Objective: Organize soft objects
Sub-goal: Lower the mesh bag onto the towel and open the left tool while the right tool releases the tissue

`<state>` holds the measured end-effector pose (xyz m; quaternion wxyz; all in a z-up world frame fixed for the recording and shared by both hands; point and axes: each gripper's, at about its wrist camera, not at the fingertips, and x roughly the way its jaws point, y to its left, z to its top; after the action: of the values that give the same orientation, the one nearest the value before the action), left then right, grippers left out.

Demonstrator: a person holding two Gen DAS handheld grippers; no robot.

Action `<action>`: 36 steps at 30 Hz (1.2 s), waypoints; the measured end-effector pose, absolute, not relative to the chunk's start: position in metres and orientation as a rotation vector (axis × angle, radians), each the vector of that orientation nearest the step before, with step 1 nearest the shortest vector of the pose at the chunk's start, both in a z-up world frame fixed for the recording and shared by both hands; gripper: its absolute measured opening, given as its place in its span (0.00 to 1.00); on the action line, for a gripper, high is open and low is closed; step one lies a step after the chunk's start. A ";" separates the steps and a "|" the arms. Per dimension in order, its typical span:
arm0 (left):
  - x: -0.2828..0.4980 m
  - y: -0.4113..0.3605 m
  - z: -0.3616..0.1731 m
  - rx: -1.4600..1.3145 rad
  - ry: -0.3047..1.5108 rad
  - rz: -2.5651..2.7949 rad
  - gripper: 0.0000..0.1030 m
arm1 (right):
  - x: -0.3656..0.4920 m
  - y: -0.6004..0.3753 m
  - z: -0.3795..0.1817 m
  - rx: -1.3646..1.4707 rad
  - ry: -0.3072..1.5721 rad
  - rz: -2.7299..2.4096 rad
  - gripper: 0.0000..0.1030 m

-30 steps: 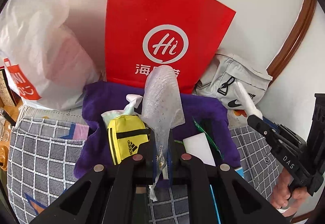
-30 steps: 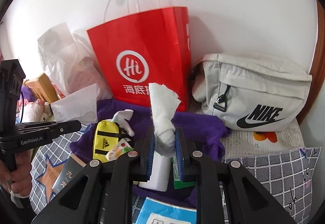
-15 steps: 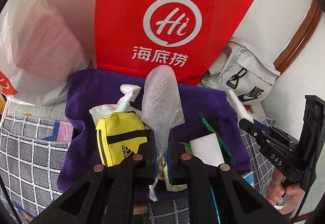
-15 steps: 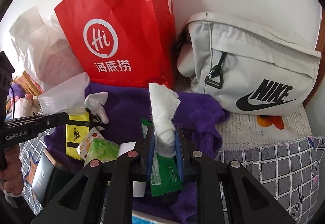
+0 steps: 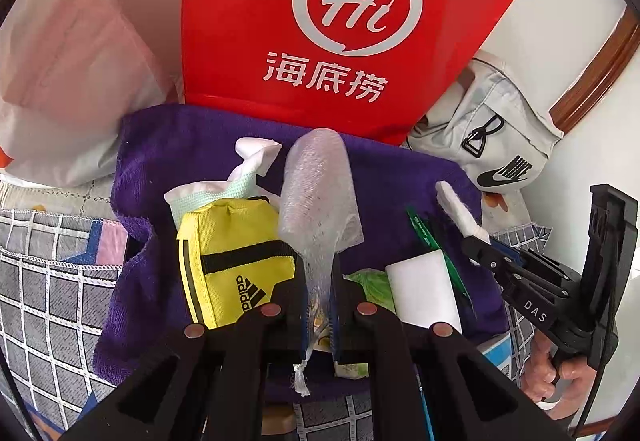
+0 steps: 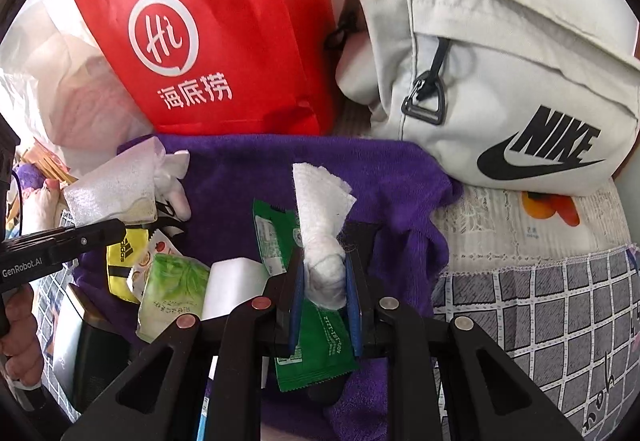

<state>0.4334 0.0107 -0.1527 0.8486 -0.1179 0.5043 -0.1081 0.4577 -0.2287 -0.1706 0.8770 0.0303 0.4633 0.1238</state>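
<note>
Both hands busy here. Left gripper (image 5: 318, 315) clamped tight on a thin strip of clear bubble wrap (image 5: 316, 197), the loose end flaring out just past the tips. Right gripper (image 6: 325, 289) pinched around a rolled white tissue wad (image 6: 320, 241), top corner fanning out ahead of it.

Looks like a set-down onto the purple towel (image 5: 192, 145) spread right under and ahead of both grippers. Best bet: lower slowly, aim for a bare purple patch, let go only once the soft bit is resting, otherwise likely to flop or drift off somewhere.

Room-wise, pretty cramped. Just ahead-left of the left gripper: yellow adidas pouch (image 5: 232, 261), nearly touching the tips. Ahead-right: white block (image 5: 424, 289) and a green packet (image 6: 304, 345), the latter directly beneath the right gripper. Straight ahead, past the towel: red paper bag (image 5: 340, 21) standing up like a wall. Ahead-right of the right gripper: grey Nike bag (image 6: 500, 81), leaning over the towel's far corner. Clearest open purple sits ahead of the right gripper, between tissue and red bag. Checked bedsheet (image 6: 540, 301) off to the right, past the towel edge, also free.
</note>
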 end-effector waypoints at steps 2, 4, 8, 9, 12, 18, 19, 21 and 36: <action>0.433 0.009 -0.153 -0.244 1.067 -0.231 0.08 | 0.458 -0.228 -0.172 0.062 0.969 0.253 0.19; 0.434 0.008 -0.154 -0.245 1.073 -0.230 0.08 | 0.458 -0.228 -0.173 0.065 0.971 0.250 0.19; 0.435 0.006 -0.155 -0.240 1.077 -0.231 0.08 | 0.459 -0.228 -0.174 0.074 0.974 0.252 0.19; 0.435 0.005 -0.156 -0.239 1.078 -0.234 0.08 | 0.459 -0.227 -0.175 0.071 0.976 0.251 0.19; 0.436 0.004 -0.157 -0.236 1.086 -0.235 0.08 | 0.460 -0.226 -0.177 0.073 0.985 0.251 0.19; 0.436 0.003 -0.159 -0.224 1.099 -0.227 0.08 | 0.464 -0.221 -0.187 0.076 1.010 0.253 0.19; 0.437 0.003 -0.160 -0.224 1.100 -0.226 0.08 | 0.464 -0.221 -0.187 0.078 1.011 0.251 0.19; 0.437 0.004 -0.160 -0.225 1.102 -0.223 0.08 | 0.464 -0.219 -0.187 0.078 1.011 0.259 0.19; 0.438 0.012 -0.161 -0.246 1.139 -0.216 0.24 | 0.461 -0.210 -0.188 0.062 1.014 0.302 0.34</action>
<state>0.4380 0.0121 -0.1615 0.8295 -0.1161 0.5368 -0.1016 0.4613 -0.2099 -0.1881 0.8629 0.0298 0.4836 0.1440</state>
